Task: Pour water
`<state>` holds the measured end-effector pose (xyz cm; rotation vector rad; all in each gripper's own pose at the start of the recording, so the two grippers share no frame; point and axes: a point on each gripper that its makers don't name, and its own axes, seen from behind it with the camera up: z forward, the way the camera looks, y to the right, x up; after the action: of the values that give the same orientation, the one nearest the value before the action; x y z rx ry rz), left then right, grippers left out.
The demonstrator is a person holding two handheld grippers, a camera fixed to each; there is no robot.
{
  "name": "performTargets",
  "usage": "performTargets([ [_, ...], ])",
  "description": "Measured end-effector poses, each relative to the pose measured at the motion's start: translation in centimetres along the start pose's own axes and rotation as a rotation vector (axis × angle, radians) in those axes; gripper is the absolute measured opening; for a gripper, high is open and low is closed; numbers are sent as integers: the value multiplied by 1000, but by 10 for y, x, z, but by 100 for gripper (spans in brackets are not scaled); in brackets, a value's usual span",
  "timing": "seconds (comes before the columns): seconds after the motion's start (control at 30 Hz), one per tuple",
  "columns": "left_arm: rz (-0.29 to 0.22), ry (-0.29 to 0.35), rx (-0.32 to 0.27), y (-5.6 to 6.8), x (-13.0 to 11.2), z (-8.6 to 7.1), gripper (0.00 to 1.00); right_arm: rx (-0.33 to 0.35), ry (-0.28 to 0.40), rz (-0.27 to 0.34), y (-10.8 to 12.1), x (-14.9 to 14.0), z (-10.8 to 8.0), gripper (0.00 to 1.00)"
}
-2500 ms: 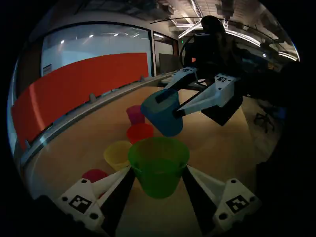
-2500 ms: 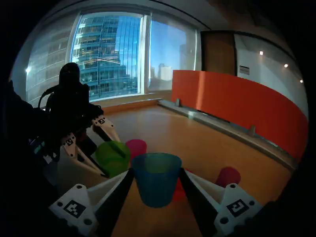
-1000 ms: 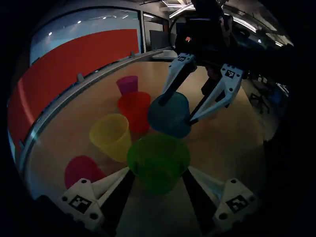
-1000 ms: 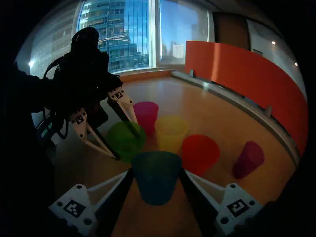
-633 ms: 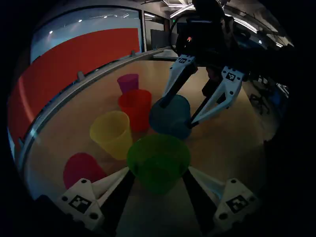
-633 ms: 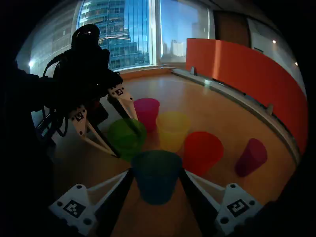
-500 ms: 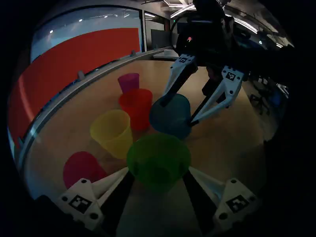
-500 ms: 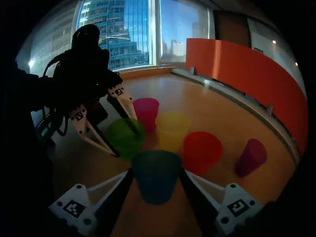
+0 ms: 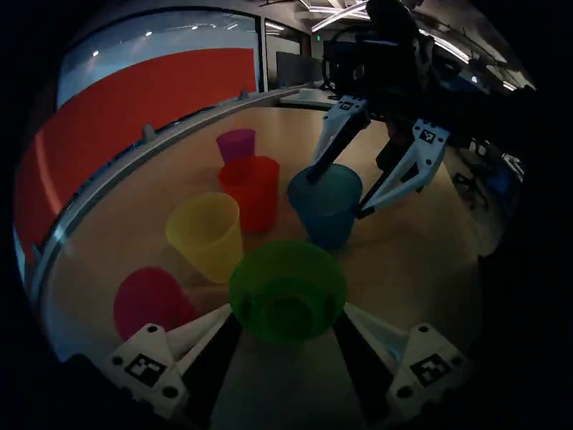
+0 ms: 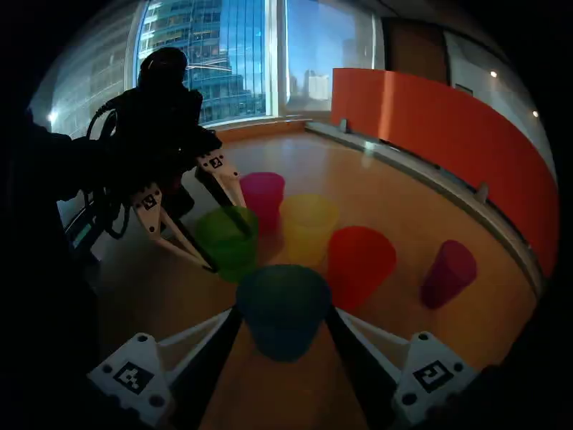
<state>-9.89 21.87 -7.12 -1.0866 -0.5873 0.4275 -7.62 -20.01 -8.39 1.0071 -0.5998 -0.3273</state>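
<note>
1. The left hand-held gripper (image 9: 288, 315) is closed on the green cup (image 9: 288, 290), with one white finger pressed to each side. The cup is upright, and its base is hidden below its own wide rim.
2. The right hand-held gripper (image 10: 283, 315) grips the blue cup (image 10: 283, 304) in the same way, also upright. The inside of each cup is dim, so it is not possible to tell whether either holds water.
3. In the left gripper view the blue cup is just beyond the green one, near it but apart, and the right gripper's fingers reach down to it from behind. It is unclear whether either cup's base touches the wooden tabletop (image 9: 401, 251).
4. Four loose cups stand on the tabletop in a curving row beside the held pair.
   - The pink cup (image 9: 147, 312) is nearest, and its lower part is cut off by the left gripper's finger.
   - The yellow cup (image 9: 208, 233) comes next.
   - The red cup (image 9: 251, 190) follows, just beside the blue cup.
   - The purple cup (image 9: 237, 145) is farthest away.
5. In the right gripper view the person (image 10: 157, 122) is a dark silhouette against the bright windows (image 10: 208, 64). The hand on the left gripper is lost in shadow.
6. An orange wall (image 9: 143, 93) runs behind the far edge of the tabletop.
</note>
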Motion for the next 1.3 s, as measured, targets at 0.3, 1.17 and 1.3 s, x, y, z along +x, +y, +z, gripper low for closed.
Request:
performTargets([
  [0.3,-12,-1,-7,2,0,0,80,-14,-8,5,1,-10,-5,90],
  [1.17,7,-30,5,5,-2,-6,91,-36,-15,16,0,-15,-12,99],
  [1.3,14,-37,18,6,-6,-10,91,-44,-13,19,-1,-16,-15,100],
])
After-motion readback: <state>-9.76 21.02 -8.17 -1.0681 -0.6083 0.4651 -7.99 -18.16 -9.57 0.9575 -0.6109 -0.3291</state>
